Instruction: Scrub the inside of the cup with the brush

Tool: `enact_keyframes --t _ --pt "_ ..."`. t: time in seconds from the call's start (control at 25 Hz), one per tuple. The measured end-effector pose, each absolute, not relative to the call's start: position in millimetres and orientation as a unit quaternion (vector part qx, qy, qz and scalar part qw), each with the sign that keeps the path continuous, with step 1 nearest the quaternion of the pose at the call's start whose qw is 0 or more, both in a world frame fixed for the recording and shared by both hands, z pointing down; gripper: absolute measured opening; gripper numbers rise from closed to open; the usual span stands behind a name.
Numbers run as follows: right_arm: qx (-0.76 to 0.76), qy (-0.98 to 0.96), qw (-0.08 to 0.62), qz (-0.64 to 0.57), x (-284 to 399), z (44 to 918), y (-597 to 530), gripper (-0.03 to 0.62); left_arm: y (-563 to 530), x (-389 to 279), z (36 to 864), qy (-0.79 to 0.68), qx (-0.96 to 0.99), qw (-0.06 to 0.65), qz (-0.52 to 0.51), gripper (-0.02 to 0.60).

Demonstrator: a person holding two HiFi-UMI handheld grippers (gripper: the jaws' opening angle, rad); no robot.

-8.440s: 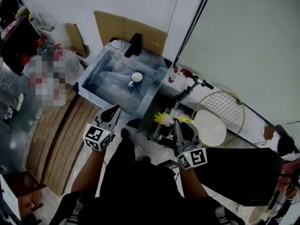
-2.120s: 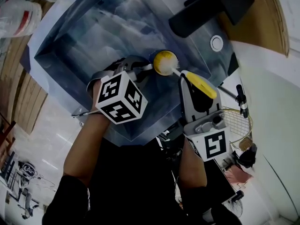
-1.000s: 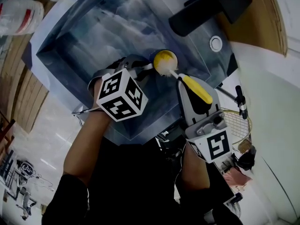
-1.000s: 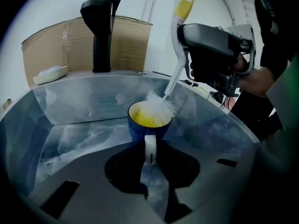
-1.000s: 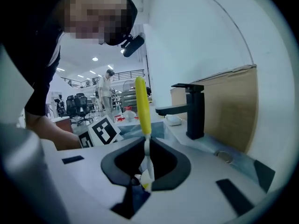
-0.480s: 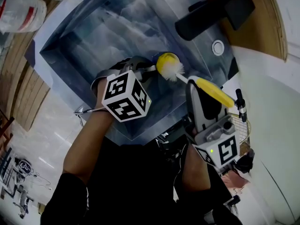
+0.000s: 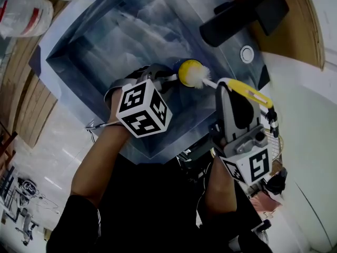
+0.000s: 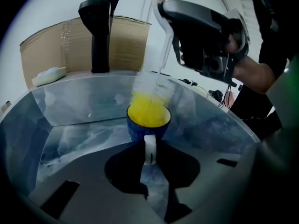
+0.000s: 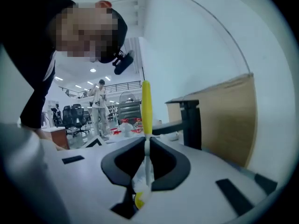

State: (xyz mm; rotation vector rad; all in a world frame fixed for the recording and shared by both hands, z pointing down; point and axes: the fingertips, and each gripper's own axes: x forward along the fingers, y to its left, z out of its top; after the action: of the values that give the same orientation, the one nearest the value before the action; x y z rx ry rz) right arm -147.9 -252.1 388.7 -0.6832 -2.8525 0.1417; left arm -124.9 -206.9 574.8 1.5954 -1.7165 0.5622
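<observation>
A blue cup [image 8: 142, 129] with a white handle [image 8: 149, 149] stands low in the steel sink [image 7: 105, 30]. My left gripper [image 8: 149, 160] is shut on that handle; in the head view the left gripper [image 7: 160, 80] reaches the cup [image 7: 180, 79] from the left. The brush's yellow head [image 8: 147, 111] fills the cup's mouth, and its white bristles [image 8: 152, 85] stick out above the rim. My right gripper [image 7: 231, 88] is shut on the brush shaft [image 9: 147, 153]. The yellow brush handle [image 9: 146, 106] rises past the jaws. The right gripper [image 8: 205, 31] hangs above and right of the cup.
A black faucet [image 7: 242, 15] stands on the sink's far rim, with a round drain knob [image 7: 246, 53] beside it. A cardboard panel [image 8: 126, 36] leans behind the faucet. A pale soap-like block [image 8: 49, 76] lies on the rim. A plastic bottle [image 7: 23, 15] sits left of the sink.
My right gripper has shifted right and lifted, tilting the brush handle further right. The brush head has risen partly out of the cup, showing white bristles. The left gripper and cup kept still.
</observation>
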Motion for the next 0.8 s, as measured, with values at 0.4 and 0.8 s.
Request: enact_keyframes --t 0.4,0.8 --pt "-0.217 -0.971 0.088 0.046 -165 399 -244 0.043 -206 -125 574 -0.665 0.619 0.360 0.212 0.081" --pt "-0.208 -0.972 0.101 0.039 -168 401 -255 0.043 -204 -124 575 -0.666 0.618 0.361 0.211 0.081"
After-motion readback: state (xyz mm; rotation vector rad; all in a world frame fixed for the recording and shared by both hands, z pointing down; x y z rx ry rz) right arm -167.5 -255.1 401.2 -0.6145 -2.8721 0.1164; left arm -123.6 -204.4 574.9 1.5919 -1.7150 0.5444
